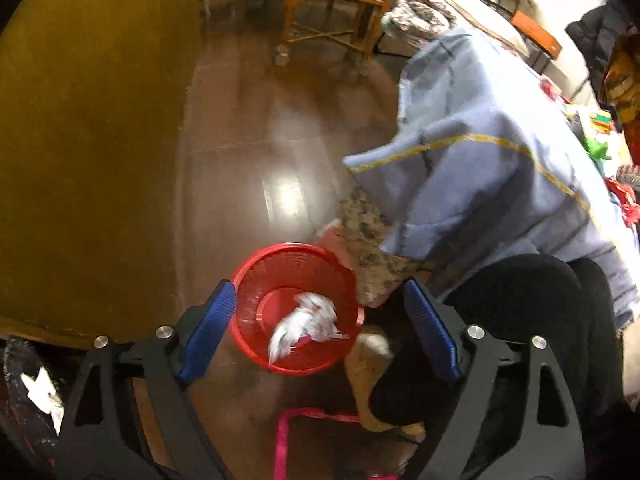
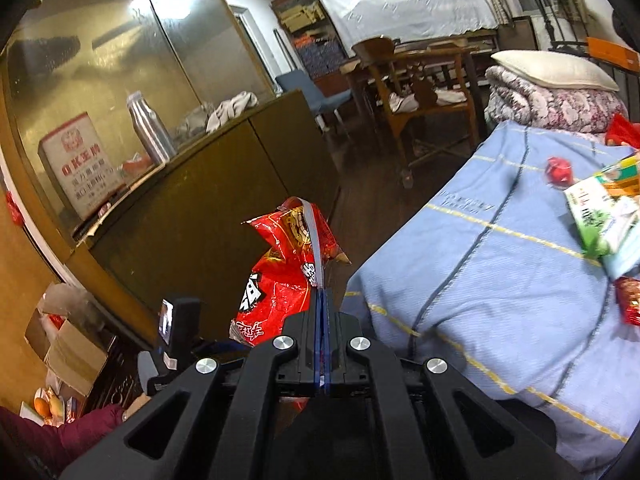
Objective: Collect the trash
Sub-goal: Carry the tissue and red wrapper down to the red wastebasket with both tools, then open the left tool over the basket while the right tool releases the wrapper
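Because trash is being gathered into one container, the round red plastic mesh basket (image 1: 296, 308) is seen set on the dark wooden floor (image 1: 256, 128) close beside the bed, where it can be reached from above. One crumpled white paper wad (image 1: 308, 326) is seen lying in its bottom, blurred by motion, so it cannot be told whether it has settled. The left gripper (image 1: 320, 328) is held over the basket with its two blue-padded fingers spread wide and nothing between them, presumably so that whatever is let go falls straight inside.

The right gripper (image 2: 322, 300) is clamped tight on one crinkled red foil snack bag (image 2: 286, 272), pinched at its edge so that the bag stands up ahead of the fingers, clear of the bedding, for carrying. It is judged that this bag is meant for the basket next.

On the light blue bedspread with yellow lines (image 2: 492, 280) further litter is counted: one small red crumpled wrapper (image 2: 559, 170), one green and white printed packet (image 2: 600, 216) and one red packet (image 2: 630, 306) at the edge of view; more may lie beyond the frame
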